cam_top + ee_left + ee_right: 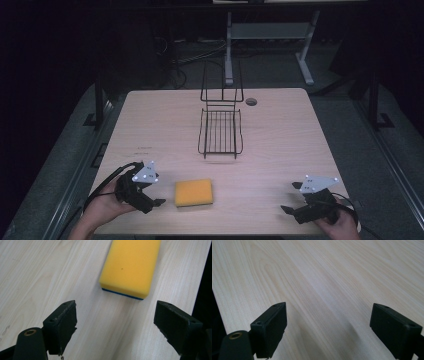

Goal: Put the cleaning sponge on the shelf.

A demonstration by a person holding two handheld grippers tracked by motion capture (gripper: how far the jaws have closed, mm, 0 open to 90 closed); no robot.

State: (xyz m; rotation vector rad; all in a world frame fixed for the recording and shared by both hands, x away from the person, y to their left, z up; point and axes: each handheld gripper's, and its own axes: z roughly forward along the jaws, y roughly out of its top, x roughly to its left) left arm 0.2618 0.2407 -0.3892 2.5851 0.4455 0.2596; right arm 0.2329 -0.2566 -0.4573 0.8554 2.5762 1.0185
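A yellow sponge (pixel 194 192) with a blue underside lies flat near the front of the wooden table (pixel 280 135). My left gripper (pixel 156 202) sits just left of it, open and aimed at it, with a small gap between. In the left gripper view the sponge (pixel 131 266) lies ahead of the two spread jaws, nothing between them. My right gripper (pixel 288 210) rests open at the front right of the table, far from the sponge. In the right gripper view, bare wood (pixel 324 290) lies between the spread jaws.
A black wire rack (pixel 220 125) stands at the table's middle back, its tall end facing away. A round cable hole (pixel 251 101) sits to the right of the rack's tall end. Dark floor and a grey desk frame (pixel 270 35) lie beyond the far edge.
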